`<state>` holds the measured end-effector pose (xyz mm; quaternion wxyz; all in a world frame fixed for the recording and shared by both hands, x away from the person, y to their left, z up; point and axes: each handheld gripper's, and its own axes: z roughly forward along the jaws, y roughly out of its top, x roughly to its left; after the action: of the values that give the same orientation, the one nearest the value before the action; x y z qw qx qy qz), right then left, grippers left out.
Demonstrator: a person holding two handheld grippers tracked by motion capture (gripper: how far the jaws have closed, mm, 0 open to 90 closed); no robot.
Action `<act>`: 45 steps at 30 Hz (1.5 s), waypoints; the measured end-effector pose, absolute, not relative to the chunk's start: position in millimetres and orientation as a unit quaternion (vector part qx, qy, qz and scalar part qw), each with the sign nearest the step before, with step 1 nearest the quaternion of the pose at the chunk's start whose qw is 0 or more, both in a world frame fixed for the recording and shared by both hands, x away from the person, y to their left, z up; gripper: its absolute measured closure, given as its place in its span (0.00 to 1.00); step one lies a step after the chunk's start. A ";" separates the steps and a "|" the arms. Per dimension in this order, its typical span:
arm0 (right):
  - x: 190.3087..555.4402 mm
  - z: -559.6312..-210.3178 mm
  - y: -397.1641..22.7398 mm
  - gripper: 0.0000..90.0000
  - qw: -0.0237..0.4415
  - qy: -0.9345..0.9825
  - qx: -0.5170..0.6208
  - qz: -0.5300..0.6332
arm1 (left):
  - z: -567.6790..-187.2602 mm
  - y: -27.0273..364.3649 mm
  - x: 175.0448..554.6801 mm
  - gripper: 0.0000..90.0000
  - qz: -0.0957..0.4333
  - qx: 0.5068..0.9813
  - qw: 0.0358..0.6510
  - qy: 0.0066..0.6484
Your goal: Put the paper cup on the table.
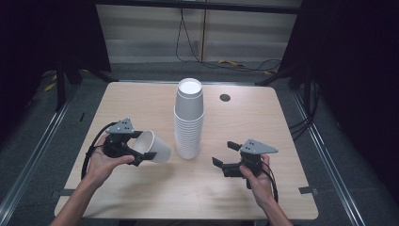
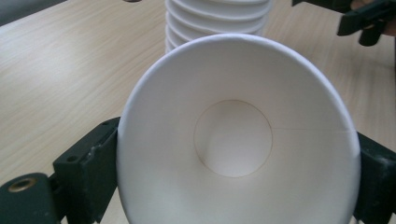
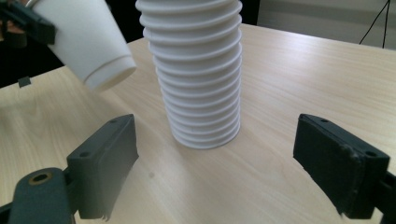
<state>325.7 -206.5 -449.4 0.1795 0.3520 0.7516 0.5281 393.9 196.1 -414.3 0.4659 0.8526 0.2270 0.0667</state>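
From the high view, the left gripper [image 1: 136, 151] holds a single paper cup [image 1: 155, 147] tipped on its side above the counter [image 1: 263, 122], just left of the upside-down cup stack [image 1: 189, 120], while the right gripper [image 1: 225, 155] hovers to the stack's right with fingers spread and empty. In the left gripper view the cup [image 2: 238, 140] shows its open mouth and inner base, pinched at the rim between the two fingers [image 2: 88, 163], its outer wall hidden and the stack [image 2: 217, 18] cut off above. The right gripper view shows what that hides, the cup's [image 3: 86, 39] outside and bottom rim at far left, with the stack [image 3: 198, 70] standing between and beyond the spread fingers [image 3: 105, 163], its upper part cut off.

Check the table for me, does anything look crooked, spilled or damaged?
Nothing spilled or damaged. The tall stack of white paper cups stands upside down and fairly straight on the light wooden table. One single white paper cup lies tilted sideways, gripped in the left gripper; the right gripper is open beside the stack.
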 end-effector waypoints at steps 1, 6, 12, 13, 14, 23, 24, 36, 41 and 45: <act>324.3 -450.6 -206.4 0.15 0.179 0.753 0.352 0.527 | -414.8 196.1 394.8 0.09 0.072 0.853 0.465 0.228; 317.6 -452.6 -205.0 0.15 0.181 0.760 0.348 0.518 | -416.3 198.1 398.2 0.09 0.077 0.856 0.455 0.233; 312.0 -456.9 -212.8 0.15 0.186 0.758 0.352 0.516 | -417.6 202.3 405.6 0.09 0.090 0.853 0.441 0.264; 312.1 -456.9 -213.6 0.15 0.187 0.756 0.356 0.516 | -416.8 203.4 407.5 0.09 0.099 0.855 0.435 0.265; 312.8 -456.9 -214.4 0.16 0.192 0.755 0.358 0.515 | -415.8 204.1 409.6 0.09 0.105 0.855 0.432 0.267; 318.8 -457.4 -219.1 0.16 0.196 0.753 0.360 0.515 | -416.2 202.5 431.5 0.08 0.136 0.866 0.394 0.276; 318.8 -457.7 -218.7 0.16 0.193 0.753 0.360 0.516 | -417.6 202.1 433.9 0.08 0.136 0.870 0.385 0.278; 322.3 -462.0 -217.3 0.17 0.169 0.755 0.359 0.522 | -431.9 197.3 455.9 0.08 0.148 0.885 0.323 0.300; 322.4 -462.8 -217.2 0.17 0.173 0.757 0.357 0.520 | -436.6 192.2 458.0 0.08 0.161 0.888 0.309 0.300; 321.8 -462.6 -217.0 0.17 0.173 0.757 0.357 0.518 | -439.6 187.2 456.0 0.07 0.177 0.887 0.300 0.302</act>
<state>321.8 -217.0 -462.6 0.1735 0.3572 0.7574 0.5184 456.0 187.2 -439.6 0.3000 0.8872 0.3024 0.1772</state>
